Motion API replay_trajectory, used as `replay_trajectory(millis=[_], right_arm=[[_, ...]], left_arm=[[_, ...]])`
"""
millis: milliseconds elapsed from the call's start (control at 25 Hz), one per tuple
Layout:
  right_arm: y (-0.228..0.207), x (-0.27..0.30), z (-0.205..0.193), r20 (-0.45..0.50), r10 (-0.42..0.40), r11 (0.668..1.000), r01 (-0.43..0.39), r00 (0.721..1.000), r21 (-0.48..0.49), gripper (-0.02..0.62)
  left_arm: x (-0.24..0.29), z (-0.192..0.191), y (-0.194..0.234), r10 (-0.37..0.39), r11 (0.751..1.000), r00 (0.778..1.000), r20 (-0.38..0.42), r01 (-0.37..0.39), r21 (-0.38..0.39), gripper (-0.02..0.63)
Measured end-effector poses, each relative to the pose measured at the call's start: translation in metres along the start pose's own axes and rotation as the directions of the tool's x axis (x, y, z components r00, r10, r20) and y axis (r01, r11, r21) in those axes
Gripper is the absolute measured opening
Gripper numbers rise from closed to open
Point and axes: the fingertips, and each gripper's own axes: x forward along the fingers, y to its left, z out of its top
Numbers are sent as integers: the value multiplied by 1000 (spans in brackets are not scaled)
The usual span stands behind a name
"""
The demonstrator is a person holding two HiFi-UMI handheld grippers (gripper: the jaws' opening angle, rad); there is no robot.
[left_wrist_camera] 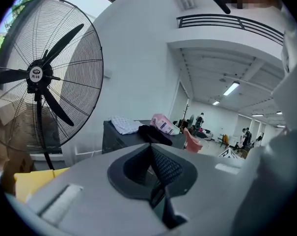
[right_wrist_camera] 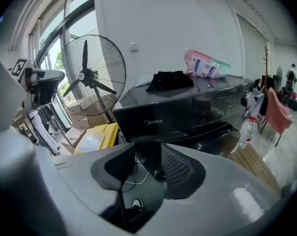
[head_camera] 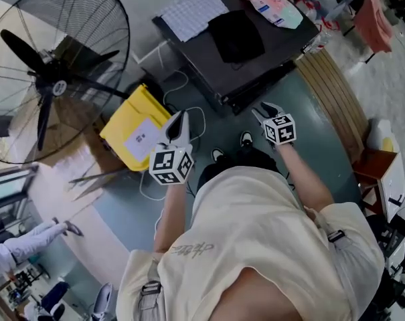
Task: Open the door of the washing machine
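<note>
Grey left gripper (head_camera: pixel 182 117) is pinched shut on nothing; the dark washing machine (head_camera: pixel 202 62), upper middle, looks heavy, its door likely stiff, so grab the front edge; right gripper (head_camera: pixel 263 109) gapes open, empty

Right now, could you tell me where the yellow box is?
Head view, left of centre: the yellow box sits on the floor between the fan and the washer.

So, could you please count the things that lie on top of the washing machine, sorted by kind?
Cloths: 2 (checked cloth, black cloth)
Packs: 1 (pink pack)
Total on the washing machine: 3
</note>
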Motion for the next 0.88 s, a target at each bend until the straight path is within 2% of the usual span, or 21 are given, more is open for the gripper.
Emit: replay_trajectory(millis=[280,400,600,880], right_arm=[[-26,42,-45,-180,-38,997,49,983,61,184],[-34,64,-61,-240,-41,988,75,970,136,193],[-49,91,-87,-297,-58,928,161,953,336,193],[-60,118,-113,-370,-36,853,221,928,473,196]], left_arm=[[-5,-1,6,49,999,999,-18,-49,6,17],[-5,-1,14,89,996,995,-37,-90,-11,17],[-1,0,29,153,987,985,-84,-157,-44,17],[13,7,34,202,977,972,-120,-208,-41,17]])
